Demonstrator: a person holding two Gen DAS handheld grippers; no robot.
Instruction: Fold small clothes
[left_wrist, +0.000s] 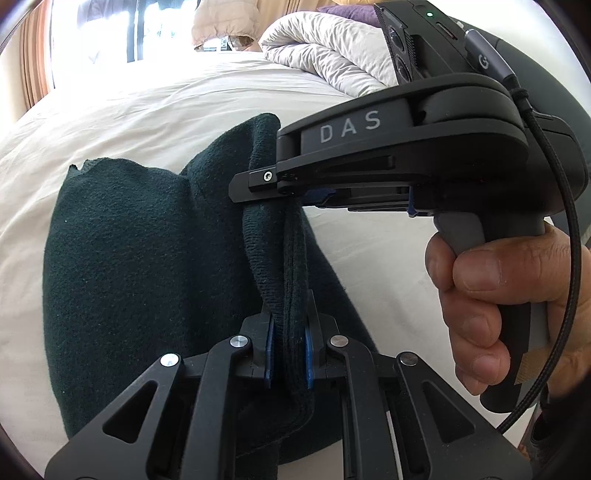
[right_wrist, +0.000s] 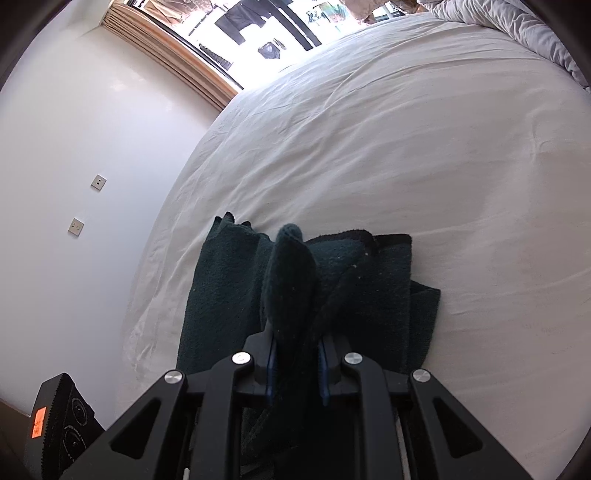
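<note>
White bed sheet (right_wrist: 406, 147) below; both grippers' jaws pinch dark green garment (left_wrist: 140, 258).

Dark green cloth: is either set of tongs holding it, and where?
Both. The left tongs and the right tongs each pinch a bunched edge of the dark green cloth.

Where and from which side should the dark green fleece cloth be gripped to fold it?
Grip the dark green fleece cloth by its raised, bunched top edge, coming from above: the rest drapes onto the white bed sheet. Left gripper and right gripper clamp that edge.
</note>
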